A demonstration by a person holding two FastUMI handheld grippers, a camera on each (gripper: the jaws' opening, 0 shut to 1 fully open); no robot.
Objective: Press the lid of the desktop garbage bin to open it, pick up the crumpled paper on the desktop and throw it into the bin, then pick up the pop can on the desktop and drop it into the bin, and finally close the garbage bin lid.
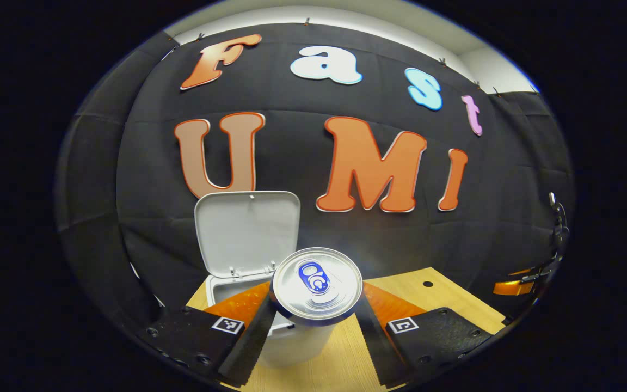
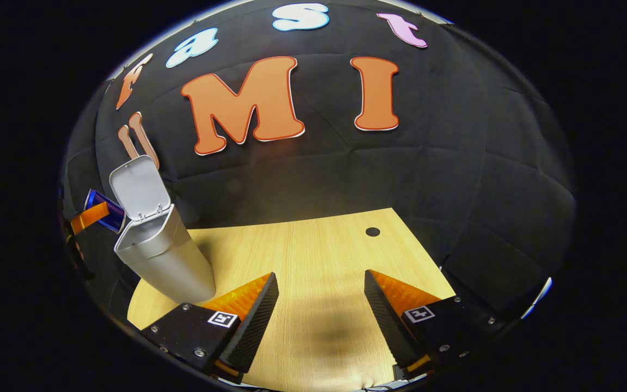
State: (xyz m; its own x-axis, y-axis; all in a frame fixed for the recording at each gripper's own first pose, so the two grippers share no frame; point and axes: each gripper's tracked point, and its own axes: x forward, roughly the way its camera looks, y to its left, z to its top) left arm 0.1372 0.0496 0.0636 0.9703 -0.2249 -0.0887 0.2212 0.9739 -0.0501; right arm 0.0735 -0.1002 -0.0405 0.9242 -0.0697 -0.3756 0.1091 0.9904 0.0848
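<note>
My left gripper [image 1: 316,321] is shut on the pop can [image 1: 316,286], a silver can with a blue pull tab, held upright above the table. Just behind it stands the white garbage bin [image 1: 221,291] with its lid [image 1: 246,228] swung up and open. In the right gripper view the same bin [image 2: 164,256] stands at the left with its lid [image 2: 138,186] raised, and the can [image 2: 104,209] hangs behind it in the far gripper. My right gripper [image 2: 321,310] is open over the wooden table [image 2: 324,245] with nothing between its fingers. The crumpled paper is hidden from both views.
The table carries a small dark hole [image 2: 372,231] near its far right edge. Black cloth walls close the booth behind and to the sides. The other gripper [image 1: 526,283] shows at the far right of the left gripper view.
</note>
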